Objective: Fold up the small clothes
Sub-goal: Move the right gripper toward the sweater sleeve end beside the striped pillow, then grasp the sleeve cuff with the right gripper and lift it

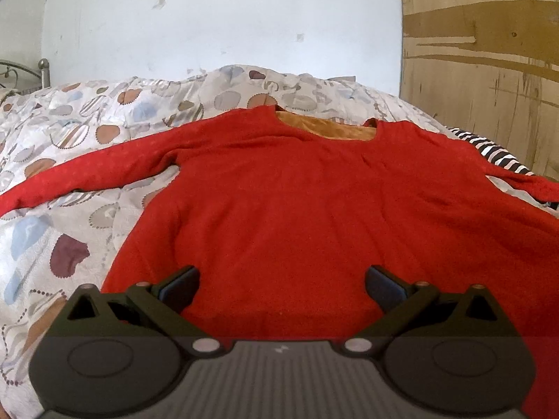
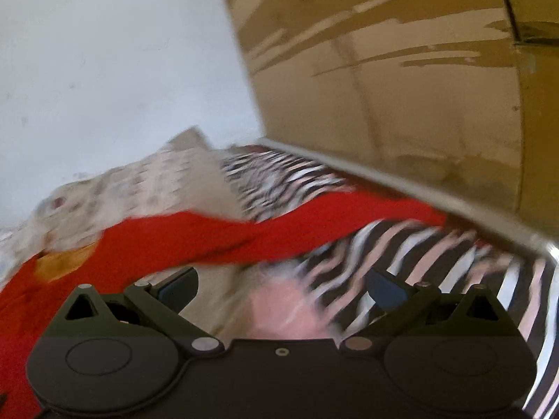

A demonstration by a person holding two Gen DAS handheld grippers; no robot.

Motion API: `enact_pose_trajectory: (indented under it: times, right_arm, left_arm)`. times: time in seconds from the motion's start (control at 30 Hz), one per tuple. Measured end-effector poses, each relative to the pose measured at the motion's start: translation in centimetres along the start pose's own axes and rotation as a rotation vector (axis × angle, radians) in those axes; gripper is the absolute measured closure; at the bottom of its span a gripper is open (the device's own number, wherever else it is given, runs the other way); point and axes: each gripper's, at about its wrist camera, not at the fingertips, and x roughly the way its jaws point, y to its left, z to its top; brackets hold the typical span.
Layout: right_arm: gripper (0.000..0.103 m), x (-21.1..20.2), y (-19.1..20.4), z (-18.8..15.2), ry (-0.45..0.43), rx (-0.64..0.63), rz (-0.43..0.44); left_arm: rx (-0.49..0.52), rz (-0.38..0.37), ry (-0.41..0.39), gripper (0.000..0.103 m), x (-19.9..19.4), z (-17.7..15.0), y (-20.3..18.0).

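A red long-sleeved top (image 1: 297, 195) with an orange lining at the neck lies spread flat on the bed, both sleeves stretched out sideways. My left gripper (image 1: 282, 284) is open and empty, over the top's lower hem. In the blurred right wrist view, the top's right sleeve (image 2: 314, 220) runs across a striped cloth. My right gripper (image 2: 282, 284) is open and empty, just short of that sleeve.
A patterned quilt (image 1: 70, 132) covers the bed. A black-and-white striped cloth (image 2: 436, 255) lies at the bed's right side, against a wooden wardrobe (image 1: 489, 63). A white wall (image 1: 209, 17) stands behind. A metal bedpost (image 1: 43, 70) is at far left.
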Motion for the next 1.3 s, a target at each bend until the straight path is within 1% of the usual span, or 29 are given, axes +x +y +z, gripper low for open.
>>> enact_pose_trajectory:
  times: [0.1, 0.13, 0.2, 0.27, 0.3, 0.4, 0.47, 0.5, 0.53, 0.57, 0.6, 0.63, 0.67, 0.7, 0.73, 0.8, 0.87, 0.93, 1.0, 1.1, 1.17, 1.3]
  right_arm:
    - [0.001, 3.4, -3.0, 2.2, 0.025, 0.070, -0.088]
    - [0.001, 4.8, -4.5, 3.0, 0.047, 0.127, -0.125]
    - [0.005, 6.8, -7.2, 3.8, 0.073, 0.259, -0.156]
    - [0.015, 8.2, -9.3, 4.2, 0.084, 0.394, -0.204]
    - [0.016, 9.0, -10.2, 4.3, 0.087, 0.449, -0.230]
    - [0.017, 11.1, -11.6, 4.5, 0.107, 0.552, -0.242]
    - [0.019, 12.4, -12.1, 4.2, 0.130, 0.613, -0.245]
    - [0.021, 12.8, -12.2, 4.0, 0.125, 0.639, -0.247]
    - [0.028, 13.0, -12.1, 4.0, 0.113, 0.658, -0.248]
    - [0.040, 13.0, -12.3, 3.9, 0.087, 0.678, -0.242]
    - [0.047, 13.1, -12.6, 3.9, 0.066, 0.700, -0.230]
    - [0.062, 13.3, -12.9, 3.9, 0.055, 0.723, -0.219]
    - [0.079, 13.2, -13.1, 3.9, 0.045, 0.742, -0.214]
    - [0.088, 13.1, -13.2, 4.0, 0.034, 0.755, -0.212]
    - [0.095, 12.9, -13.2, 4.2, 0.021, 0.759, -0.211]
    - [0.097, 12.2, -12.9, 4.9, -0.006, 0.731, -0.205]
    - [0.098, 11.1, -11.6, 6.0, -0.046, 0.656, -0.193]
    - [0.098, 9.9, -9.7, 7.8, -0.075, 0.561, -0.168]
    - [0.098, 9.0, -7.2, 9.7, -0.102, 0.450, -0.140]
    - [0.098, 7.2, -1.2, 12.7, -0.143, 0.206, -0.066]
    - [0.098, 6.0, 3.4, 14.0, -0.176, 0.060, -0.003]
    - [0.099, 3.6, 12.8, 14.6, -0.198, -0.141, 0.158]
  left_arm:
    - [-0.004, -0.003, -0.009, 0.000, 0.0, -0.1, 0.1]
    - [-0.004, -0.002, -0.011, 0.000, -0.1, -0.3, 0.0]
    - [-0.003, 0.000, -0.014, 0.000, -0.1, -0.3, 0.0]
    - [-0.004, 0.000, -0.016, 0.000, -0.1, -0.4, 0.0]
    - [-0.004, 0.000, -0.017, 0.000, -0.2, -0.5, 0.0]
    - [-0.004, 0.000, -0.018, 0.000, -0.2, -0.5, 0.0]
    - [-0.004, 0.000, -0.020, 0.000, -0.2, -0.5, 0.0]
    - [-0.005, 0.000, -0.021, 0.000, -0.2, -0.5, 0.0]
    - [-0.005, 0.000, -0.022, 0.000, -0.2, -0.5, -0.1]
    - [-0.005, 0.000, -0.022, 0.000, -0.2, -0.5, -0.1]
    - [-0.005, 0.000, -0.022, 0.000, -0.2, -0.5, -0.1]
    - [-0.005, 0.000, -0.022, 0.000, -0.2, -0.5, -0.1]
    - [-0.006, -0.001, -0.022, 0.000, -0.2, -0.5, -0.1]
    - [-0.006, -0.001, -0.022, 0.000, -0.2, -0.5, -0.1]
    - [-0.009, -0.004, -0.023, 0.000, -0.2, -0.5, 0.0]
    - [-0.025, -0.019, -0.028, 0.001, -0.4, -0.4, 0.3]
    - [-0.051, -0.048, -0.013, 0.000, -0.6, 0.1, 0.9]
    - [-0.084, -0.074, 0.015, 0.000, -1.1, 1.1, 1.7]
    - [-0.148, -0.079, 0.021, 0.000, -1.8, 2.0, 2.9]
    - [-0.246, -0.115, 0.010, 0.000, -3.1, 3.5, 4.8]
    - [-0.284, -0.118, -0.009, 0.000, -4.1, 4.2, 5.9]
    - [-0.285, -0.083, -0.034, 0.000, -5.9, 5.1, 7.3]
